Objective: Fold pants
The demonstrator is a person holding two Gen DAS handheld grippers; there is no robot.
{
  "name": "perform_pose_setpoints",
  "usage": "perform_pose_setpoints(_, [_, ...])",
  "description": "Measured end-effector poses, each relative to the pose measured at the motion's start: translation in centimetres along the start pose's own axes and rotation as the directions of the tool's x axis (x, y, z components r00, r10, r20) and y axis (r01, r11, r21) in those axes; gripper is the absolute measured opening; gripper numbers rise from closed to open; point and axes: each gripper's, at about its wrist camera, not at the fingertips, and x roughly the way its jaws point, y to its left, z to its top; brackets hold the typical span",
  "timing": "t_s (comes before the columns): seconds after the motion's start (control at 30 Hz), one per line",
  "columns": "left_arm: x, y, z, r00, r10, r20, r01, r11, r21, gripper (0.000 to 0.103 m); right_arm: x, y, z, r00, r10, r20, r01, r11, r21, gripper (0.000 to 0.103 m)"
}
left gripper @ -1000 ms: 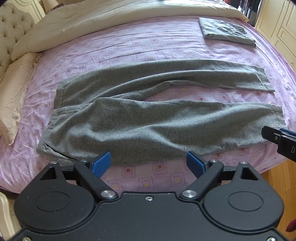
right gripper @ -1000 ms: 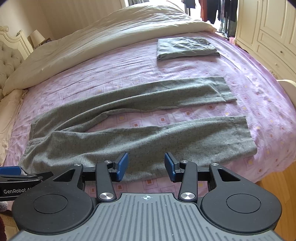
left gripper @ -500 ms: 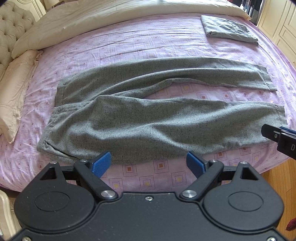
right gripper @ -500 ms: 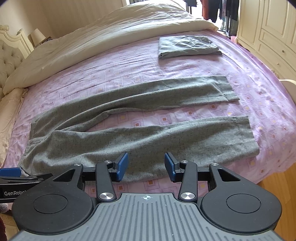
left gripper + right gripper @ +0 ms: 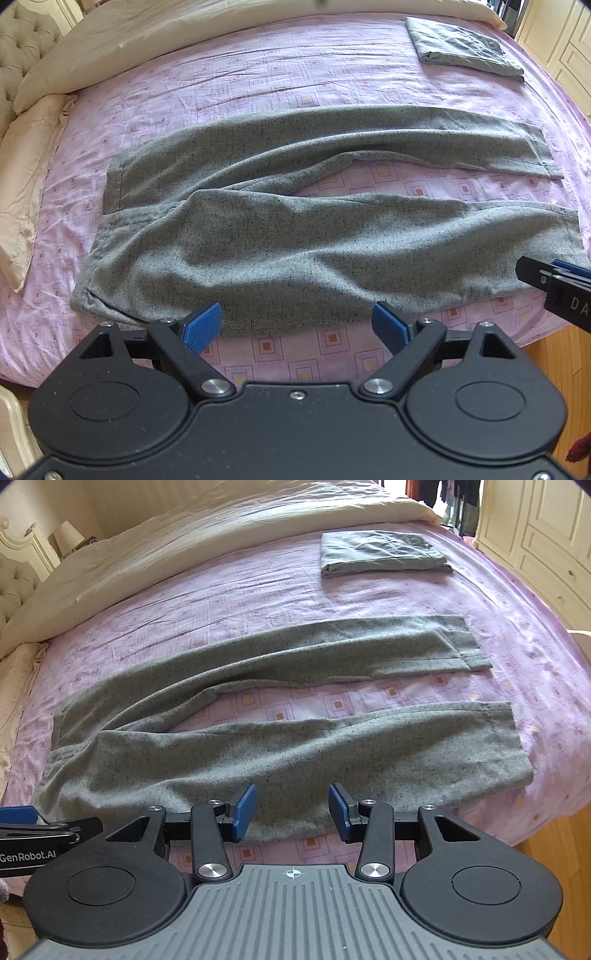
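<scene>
Grey speckled pants (image 5: 295, 236) lie flat across the purple bed, waistband at the left, both legs spread apart toward the right; they also show in the right wrist view (image 5: 280, 738). My left gripper (image 5: 295, 325) is open and empty, just in front of the near leg's lower edge by the thigh. My right gripper (image 5: 291, 808) is open and empty, at the near leg's front edge, further toward the hem. Each gripper shows at the edge of the other's view.
A folded grey garment (image 5: 465, 48) lies at the far right of the purple patterned sheet (image 5: 258, 81). A cream duvet (image 5: 207, 542) and pillows (image 5: 26, 155) lie at the far and left sides. Wooden floor (image 5: 554, 834) and cream wardrobes (image 5: 546, 535) are on the right.
Both grippers have moved forward toward the pants; the near leg's edge now lies closer to the fingertips. Both stay open.
</scene>
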Motion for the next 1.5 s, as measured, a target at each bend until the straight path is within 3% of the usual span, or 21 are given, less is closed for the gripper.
perform_pose_setpoints(0.1, [0.7, 0.1, 1.2, 1.0, -0.006, -0.008, 0.006, 1.0, 0.02, 0.079, 0.8, 0.3, 0.6, 1.0, -0.016, -0.013, 0.016, 1.0, 0.004, 0.042])
perform_pose_setpoints(0.37, [2.4, -0.6, 3.9, 0.999, -0.021, 0.029, 0.018, 0.992, 0.128, 0.075, 2.6, -1.6, 1.7, 0.993, -0.116, -0.028, 0.117, 0.992, 0.04, 0.042])
perform_pose_setpoints(0.53, [3.3, -2.2, 4.8, 0.999, -0.028, 0.04, 0.02, 0.983, 0.183, 0.073, 3.1, -6.0, 2.2, 0.98, -0.195, -0.034, 0.197, 0.975, 0.101, 0.042])
perform_pose_setpoints(0.73, [4.1, -4.2, 5.3, 1.0, -0.012, 0.022, 0.008, 0.989, 0.148, 0.073, 4.3, -14.2, 4.0, 0.97, -0.24, -0.046, 0.244, 0.958, 0.152, 0.042])
perform_pose_setpoints(1.07, [5.6, -9.6, 4.1, 0.996, 0.047, -0.082, -0.053, 0.996, -0.073, 0.073, 10.3, -25.4, 6.6, 0.97, -0.195, -0.143, 0.207, 0.976, 0.075, 0.042])
perform_pose_setpoints(1.23, [5.7, -12.1, 3.3, 0.989, 0.07, -0.129, -0.087, 0.987, -0.135, 0.073, 13.0, -28.2, 7.5, 0.976, -0.131, -0.176, 0.142, 0.989, 0.047, 0.042])
perform_pose_setpoints(1.5, [5.1, -13.4, 3.9, 0.985, 0.126, -0.117, -0.145, 0.975, -0.167, 0.073, 15.6, -30.1, 7.4, 0.975, -0.004, -0.224, 0.018, 0.998, 0.061, 0.041])
